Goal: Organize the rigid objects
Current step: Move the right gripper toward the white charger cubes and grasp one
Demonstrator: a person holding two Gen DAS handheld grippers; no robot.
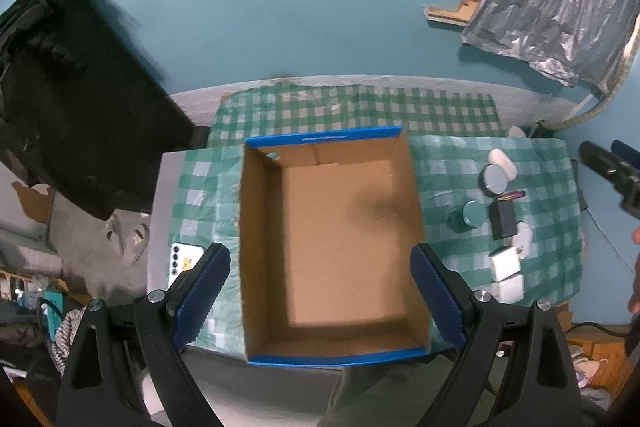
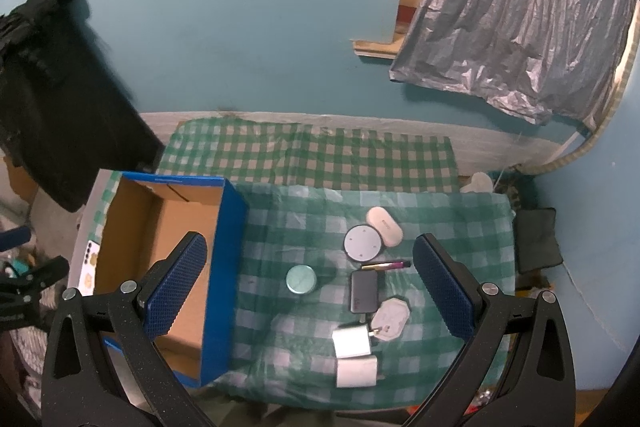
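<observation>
An empty blue-edged cardboard box (image 1: 256, 247) (image 2: 222, 267) stands on the checked cloth. My left gripper (image 1: 320, 291) hovers open above it, with nothing between its fingers. To the box's right lie small items: a teal tin (image 2: 301, 279), a grey round puck (image 2: 363, 242), a white oval case (image 2: 385, 226), a dark block (image 2: 364, 291), a pen (image 2: 386, 265), an octagonal white piece (image 2: 390, 319) and two white charger cubes (image 2: 352, 342). Over these items my right gripper (image 2: 308, 291) is held open and holds nothing. The same items show at the right in the left wrist view, the tin (image 1: 472, 214) among them.
A phone (image 1: 182, 261) lies on the table's left edge beside the box. Black cloth (image 1: 72, 107) hangs at the left. A silver sheet (image 2: 520, 27) hangs on the blue wall at the right. A dark pad (image 2: 536, 239) sits past the cloth's right edge.
</observation>
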